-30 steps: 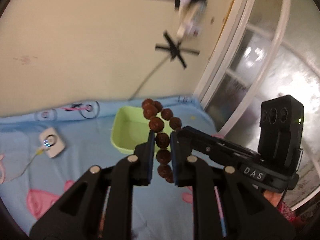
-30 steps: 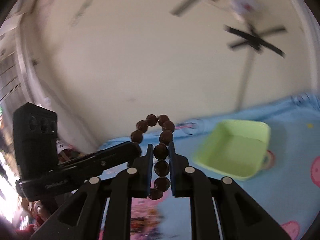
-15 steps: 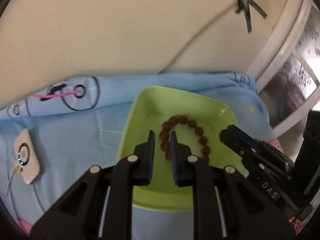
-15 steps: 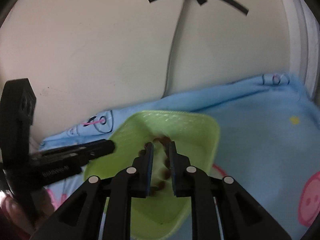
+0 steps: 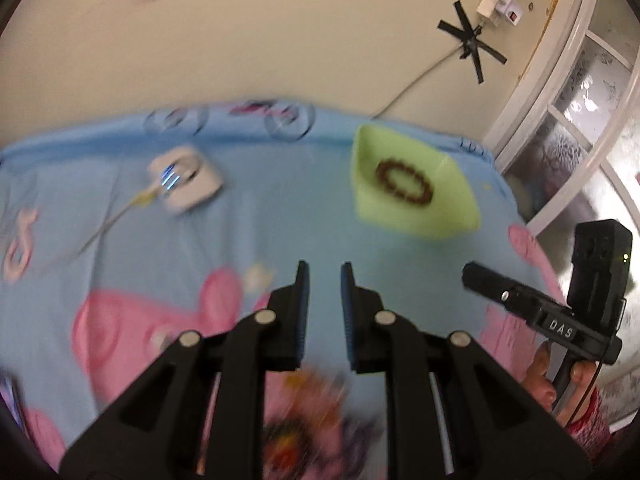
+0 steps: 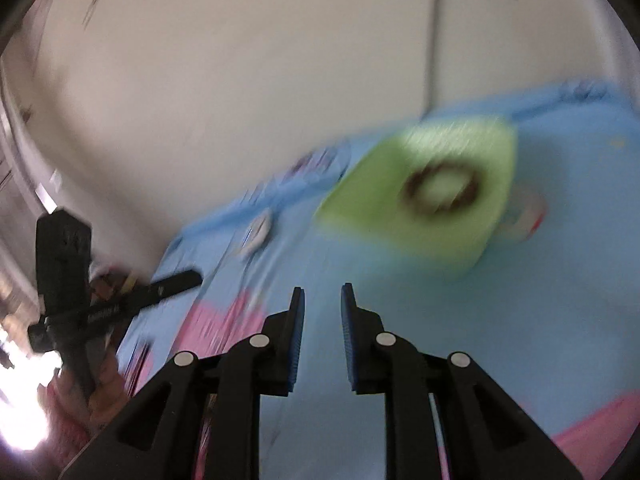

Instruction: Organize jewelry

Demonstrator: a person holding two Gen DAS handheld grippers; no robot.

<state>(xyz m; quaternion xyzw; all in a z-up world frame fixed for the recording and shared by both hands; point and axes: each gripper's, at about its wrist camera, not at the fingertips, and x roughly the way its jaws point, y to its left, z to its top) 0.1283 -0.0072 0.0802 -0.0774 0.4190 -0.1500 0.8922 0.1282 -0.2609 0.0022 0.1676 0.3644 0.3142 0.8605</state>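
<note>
A brown bead bracelet (image 5: 424, 196) lies as a ring inside a light green square tray (image 5: 452, 208) on the blue cloth. My left gripper (image 5: 325, 268) hovers over the cloth well short of the tray, its fingers close together with nothing between them. The right gripper (image 5: 476, 274) shows from the side at the right, also away from the tray. In the blurred right wrist view the bracelet (image 6: 412, 192) sits in the tray (image 6: 380, 200) ahead and to the right. My right gripper (image 6: 323, 292) is narrow and empty. The left gripper (image 6: 192, 278) is at the left.
A blue cartoon-printed cloth (image 5: 280, 208) covers the surface. A white device (image 5: 184, 178) with a cable lies at the back left. A cream wall rises just behind, with a taped cable (image 5: 472, 44) and a white window frame (image 5: 560, 92) at right. A hand (image 5: 540, 376) holds the right gripper.
A second ago both grippers held the bracelet up in the air. They lowered it into the green tray, and now both have pulled back empty while the bracelet lies in the tray.
</note>
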